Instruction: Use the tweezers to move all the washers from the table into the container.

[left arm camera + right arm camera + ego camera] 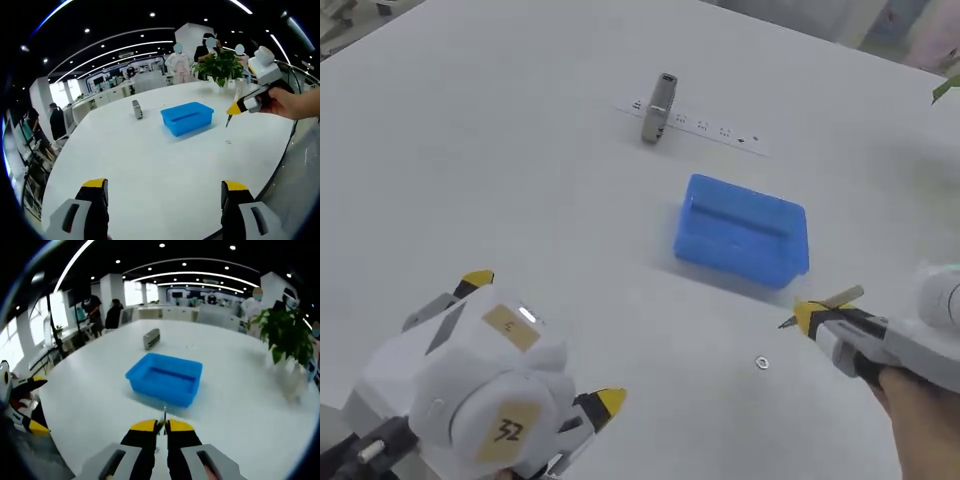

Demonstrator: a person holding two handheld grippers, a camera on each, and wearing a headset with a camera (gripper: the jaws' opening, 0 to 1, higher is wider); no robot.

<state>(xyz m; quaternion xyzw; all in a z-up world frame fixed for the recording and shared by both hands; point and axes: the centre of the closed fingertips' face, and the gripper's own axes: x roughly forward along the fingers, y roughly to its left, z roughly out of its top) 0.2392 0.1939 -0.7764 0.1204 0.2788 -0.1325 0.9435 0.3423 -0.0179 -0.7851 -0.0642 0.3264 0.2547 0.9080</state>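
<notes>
A small metal washer (762, 362) (228, 142) lies on the white table (520, 180), in front of the blue container (742, 230) (187, 117) (165, 377). My right gripper (812, 316) (161, 426) (250, 102) is shut on the tweezers (788, 322) (164, 413). Their tip hangs just above the table, a little up and right of the washer and near the container's front corner. Over the near left of the table my left gripper (543, 340) (164, 185) is open and holds nothing.
A grey oblong device (660, 107) (136, 108) (151, 338) rests on a white printed strip (720, 130) behind the container. A potted plant (282, 335) (220, 65) stands at the table's far side. People stand in the room beyond.
</notes>
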